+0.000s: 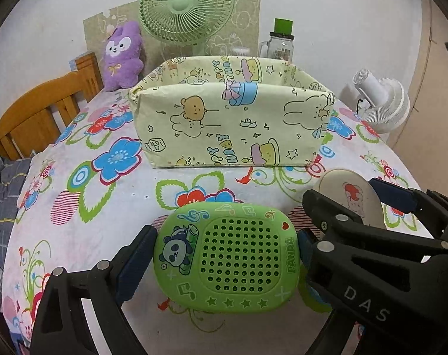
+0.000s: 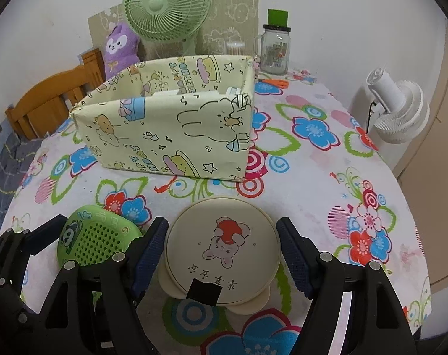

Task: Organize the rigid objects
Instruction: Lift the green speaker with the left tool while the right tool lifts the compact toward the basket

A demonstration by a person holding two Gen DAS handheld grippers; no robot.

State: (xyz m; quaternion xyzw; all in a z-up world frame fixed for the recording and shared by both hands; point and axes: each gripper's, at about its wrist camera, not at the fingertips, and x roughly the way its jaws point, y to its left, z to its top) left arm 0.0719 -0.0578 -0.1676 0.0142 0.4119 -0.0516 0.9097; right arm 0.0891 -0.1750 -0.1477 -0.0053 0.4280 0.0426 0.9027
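Perforated green plastic speaker [image 1: 226, 257] clamped between left gripper [image 1: 225, 254] jaws; round cream case [image 2: 222, 248] sits between right gripper [image 2: 222, 251] jaws, contact unclear.

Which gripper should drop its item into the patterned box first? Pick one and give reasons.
Left, probably. The left gripper has its pads against both sides of the green panda case, and the box stands straight ahead. The right gripper brackets the round cream case with gaps showing.

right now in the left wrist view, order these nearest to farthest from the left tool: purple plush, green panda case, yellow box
1. green panda case, between the left tool's fingers.
2. yellow box, straight ahead at mid-table.
3. purple plush, far back left, beyond the box.
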